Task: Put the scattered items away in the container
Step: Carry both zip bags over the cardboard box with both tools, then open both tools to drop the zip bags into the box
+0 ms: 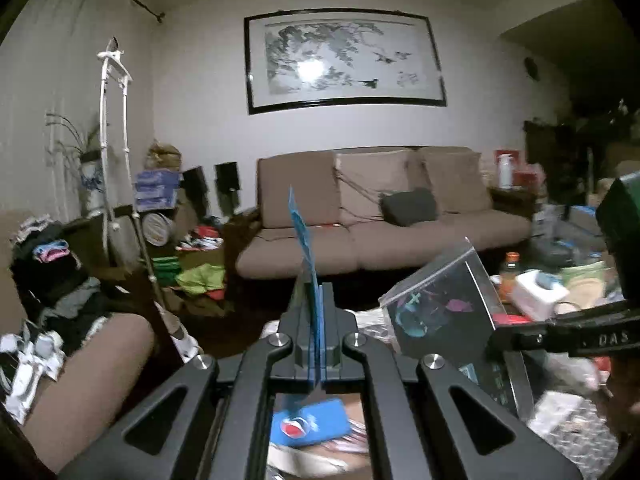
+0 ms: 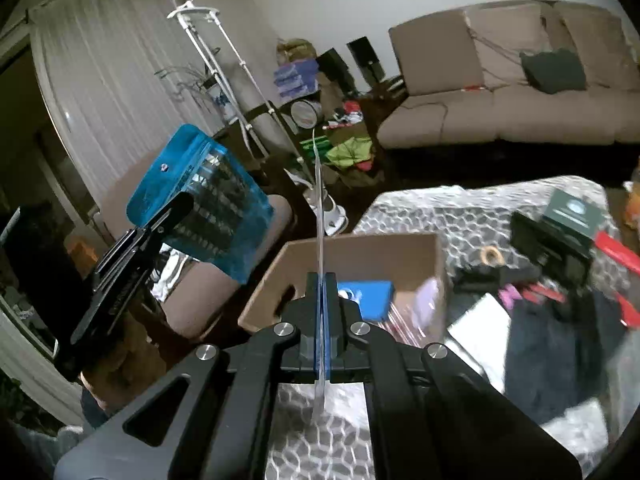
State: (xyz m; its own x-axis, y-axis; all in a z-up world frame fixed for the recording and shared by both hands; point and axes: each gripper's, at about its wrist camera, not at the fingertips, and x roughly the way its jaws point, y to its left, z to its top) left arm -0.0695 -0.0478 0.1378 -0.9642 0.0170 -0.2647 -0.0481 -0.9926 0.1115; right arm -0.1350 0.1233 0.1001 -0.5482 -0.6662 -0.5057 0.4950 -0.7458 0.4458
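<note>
left gripper (image 1: 316, 320) clamped on blue pouch (image 2: 200, 200), held edge-up for dropping in | right gripper (image 2: 322, 300) pinched clear-sleeved packet (image 1: 448, 304) above cardboard box (image 2: 352, 248) | box on patterned table (image 2: 460, 208), Pepsi item (image 2: 368, 296) inside | more clutter left

Home living room — sofa (image 1: 384, 216), clutter

Box (image 2: 360, 252) contents blurred; pouch (image 2: 200, 196) print illegible.

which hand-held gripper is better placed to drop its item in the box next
Probably the right hand-held gripper: its clear packet hangs right at the cardboard box. The left hand-held gripper holds the blue pouch off beside the box, over the armchair.
</note>
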